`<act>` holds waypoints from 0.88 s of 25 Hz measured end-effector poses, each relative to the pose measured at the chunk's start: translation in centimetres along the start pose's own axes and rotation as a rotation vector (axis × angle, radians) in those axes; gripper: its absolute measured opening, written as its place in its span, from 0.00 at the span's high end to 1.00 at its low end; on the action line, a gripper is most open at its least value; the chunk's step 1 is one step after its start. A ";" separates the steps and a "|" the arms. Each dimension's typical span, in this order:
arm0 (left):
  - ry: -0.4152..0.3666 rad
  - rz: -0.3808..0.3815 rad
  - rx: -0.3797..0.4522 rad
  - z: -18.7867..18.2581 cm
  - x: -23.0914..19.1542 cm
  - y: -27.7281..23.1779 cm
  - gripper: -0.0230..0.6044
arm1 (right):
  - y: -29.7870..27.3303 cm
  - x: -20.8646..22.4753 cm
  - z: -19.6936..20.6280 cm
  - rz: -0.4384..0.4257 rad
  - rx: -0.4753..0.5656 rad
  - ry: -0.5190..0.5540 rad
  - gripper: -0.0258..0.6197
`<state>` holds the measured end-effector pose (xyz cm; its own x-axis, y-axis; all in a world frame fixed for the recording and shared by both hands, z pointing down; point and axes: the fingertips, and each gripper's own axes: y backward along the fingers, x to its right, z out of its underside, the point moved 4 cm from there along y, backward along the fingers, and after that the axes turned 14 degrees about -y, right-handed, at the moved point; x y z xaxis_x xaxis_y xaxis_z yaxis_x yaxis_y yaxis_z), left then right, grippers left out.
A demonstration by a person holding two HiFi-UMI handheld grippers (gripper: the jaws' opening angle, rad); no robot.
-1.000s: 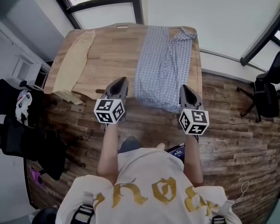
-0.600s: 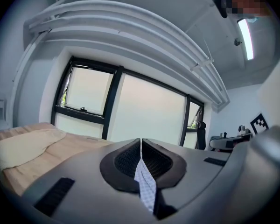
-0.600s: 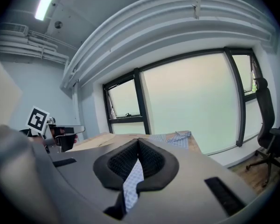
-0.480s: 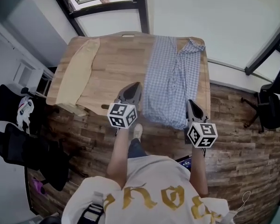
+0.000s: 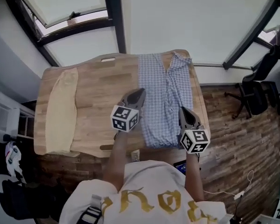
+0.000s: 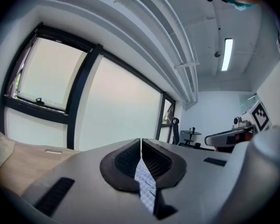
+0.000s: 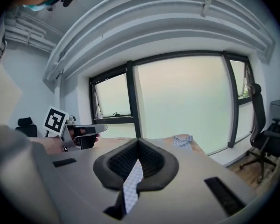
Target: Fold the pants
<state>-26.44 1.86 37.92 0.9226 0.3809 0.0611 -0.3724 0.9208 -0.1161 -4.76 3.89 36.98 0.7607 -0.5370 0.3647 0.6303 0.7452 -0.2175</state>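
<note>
A blue-and-white checked garment (image 5: 164, 85) lies lengthwise on the right half of the wooden table (image 5: 102, 78). Beige pants (image 5: 60, 108) lie flat along the table's left edge. My left gripper (image 5: 139, 92) sits over the garment's left edge, shut, with a strip of checked cloth (image 6: 144, 181) pinched between its pads. My right gripper (image 5: 182, 109) is at the garment's right side, also shut on checked cloth (image 7: 130, 185). The garment's near end looks doubled over at the table's front edge. In the right gripper view the left gripper (image 7: 81, 133) shows to the left.
A black office chair (image 5: 256, 90) stands on the wood floor (image 5: 233, 139) to the right of the table. Windows run along the far wall behind it. Dark chairs (image 5: 18, 195) stand at the lower left. Bare tabletop lies between the two garments.
Both grippers have moved from the table's near edge out over the table, carrying the checked garment's near hem with them. The person has stepped closer, so the table sits more centrally.
</note>
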 end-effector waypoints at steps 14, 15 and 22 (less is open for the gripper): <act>0.034 0.146 -0.044 4.1 -4.9 -4.3 0.90 | -2.1 -0.3 3.8 0.280 0.022 -0.070 0.93; 0.035 0.158 -0.054 4.4 -4.9 -4.4 0.90 | -2.3 -0.4 4.2 0.281 0.015 -0.072 0.93; 0.024 0.159 -0.094 6.2 -5.4 -4.4 0.90 | -3.3 -1.1 5.7 0.269 -0.026 -0.112 0.93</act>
<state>-30.36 -3.76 44.28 0.8552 0.5182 0.0107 -0.5042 0.8365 -0.2144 -8.52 4.30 42.48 0.8801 -0.2739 0.3880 0.4134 0.8439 -0.3420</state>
